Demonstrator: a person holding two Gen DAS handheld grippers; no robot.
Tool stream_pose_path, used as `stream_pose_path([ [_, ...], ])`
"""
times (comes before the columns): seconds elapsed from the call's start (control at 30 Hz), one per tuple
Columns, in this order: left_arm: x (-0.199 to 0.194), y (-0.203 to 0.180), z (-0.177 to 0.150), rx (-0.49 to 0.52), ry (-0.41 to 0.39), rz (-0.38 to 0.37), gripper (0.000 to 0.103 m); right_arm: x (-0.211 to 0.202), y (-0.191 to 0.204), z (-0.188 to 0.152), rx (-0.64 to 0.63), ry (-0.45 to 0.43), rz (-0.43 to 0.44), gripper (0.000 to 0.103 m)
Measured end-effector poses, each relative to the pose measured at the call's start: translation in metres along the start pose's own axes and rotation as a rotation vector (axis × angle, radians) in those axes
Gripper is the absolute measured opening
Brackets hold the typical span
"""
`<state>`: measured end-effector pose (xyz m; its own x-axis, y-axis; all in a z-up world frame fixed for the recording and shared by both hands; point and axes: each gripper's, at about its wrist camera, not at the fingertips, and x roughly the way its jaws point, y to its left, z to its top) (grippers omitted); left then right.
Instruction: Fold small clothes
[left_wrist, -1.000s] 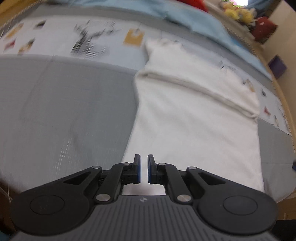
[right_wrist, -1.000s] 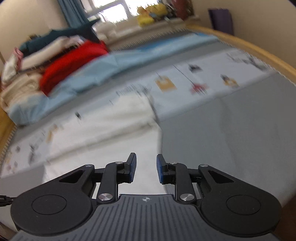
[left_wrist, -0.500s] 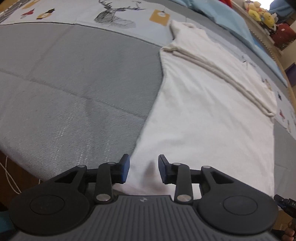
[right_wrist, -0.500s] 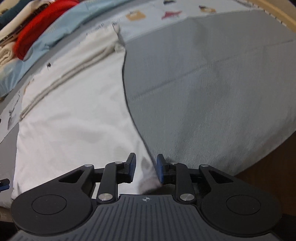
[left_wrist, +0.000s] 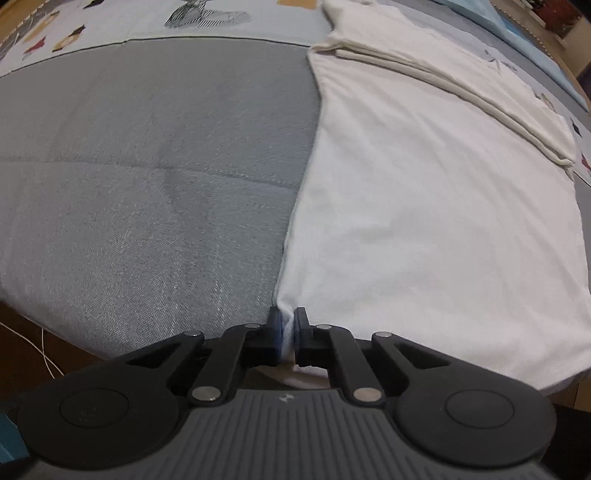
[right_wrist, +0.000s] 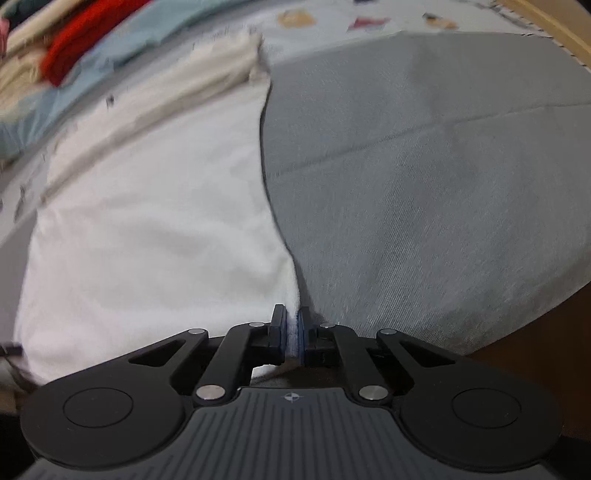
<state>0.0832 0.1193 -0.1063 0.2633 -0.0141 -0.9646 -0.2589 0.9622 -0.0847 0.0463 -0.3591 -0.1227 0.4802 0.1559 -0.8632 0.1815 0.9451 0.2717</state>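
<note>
- A white garment (left_wrist: 424, 206) of soft, matte knit is lying flat and smooth on a grey bedspread (left_wrist: 147, 166), its body forming a broad, roughly rectangular panel.
- The grey bedspread is showing a fine woven, slightly shiny texture with shallow stitched seams crossing it; beyond its far edge a pale printed sheet (left_wrist: 110, 22) with small coloured figures is lying.
- At the garment's far end, a folded-over band of the same cloth is making thick, rounded, layered ridges (left_wrist: 443, 74) running across its width.
- The left gripper (left_wrist: 287, 332), black with blue pads, is pinching the garment's near left corner; its jaws are nearly closed, with only a thin bunch of white cloth between them.
- The right gripper (right_wrist: 291, 332) is clamping the garment (right_wrist: 147, 229) at its near right corner, jaws drawn almost together on a narrow fold of fabric.
- Seen from each gripper, the garment is stretching away from the fingertips toward the far side of the bedspread (right_wrist: 424, 177).
- Past the garment's far end, in the blurred right wrist view, a red cloth (right_wrist: 81, 48) and a light blue one (right_wrist: 155, 29) are lying heaped.
</note>
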Motion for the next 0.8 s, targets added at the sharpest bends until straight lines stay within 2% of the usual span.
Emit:
stream_pose_path([
  [0.1, -0.019, -0.002, -0.008, -0.012, -0.042, -0.062, 0.006, -0.024, -0.011, 0.006, 0.043, -0.059, -0.01, 0.005],
  [0.17, -0.031, -0.001, -0.016, -0.017, -0.057, -0.095, 0.006, -0.031, -0.019, 0.006, 0.077, -0.064, -0.033, 0.005],
  [0.23, -0.028, -0.003, -0.021, -0.021, -0.03, -0.075, 0.006, -0.025, -0.019, 0.002, 0.062, -0.028, -0.058, 0.005],
  [0.33, -0.017, 0.0, -0.021, -0.043, 0.018, -0.021, 0.006, -0.001, -0.017, -0.004, 0.042, 0.091, -0.045, 0.006],
  [0.4, -0.015, 0.0, -0.021, -0.06, 0.031, -0.024, 0.007, 0.008, -0.016, -0.004, 0.046, 0.13, -0.074, 0.008],
  [0.47, -0.016, -0.001, -0.021, -0.061, 0.034, -0.045, 0.01, 0.01, -0.015, -0.005, 0.04, 0.13, -0.093, 0.01],
  [0.53, -0.014, -0.005, -0.022, -0.047, 0.043, -0.03, 0.015, 0.012, -0.012, -0.004, 0.026, 0.134, -0.101, 0.01],
  [0.73, -0.009, -0.005, -0.024, -0.037, 0.063, -0.006, 0.015, 0.015, -0.005, -0.006, -0.034, 0.145, -0.116, 0.01],
  [0.8, -0.01, -0.007, -0.027, -0.022, 0.059, -0.006, 0.009, 0.012, -0.005, -0.007, -0.037, 0.134, -0.114, 0.008],
])
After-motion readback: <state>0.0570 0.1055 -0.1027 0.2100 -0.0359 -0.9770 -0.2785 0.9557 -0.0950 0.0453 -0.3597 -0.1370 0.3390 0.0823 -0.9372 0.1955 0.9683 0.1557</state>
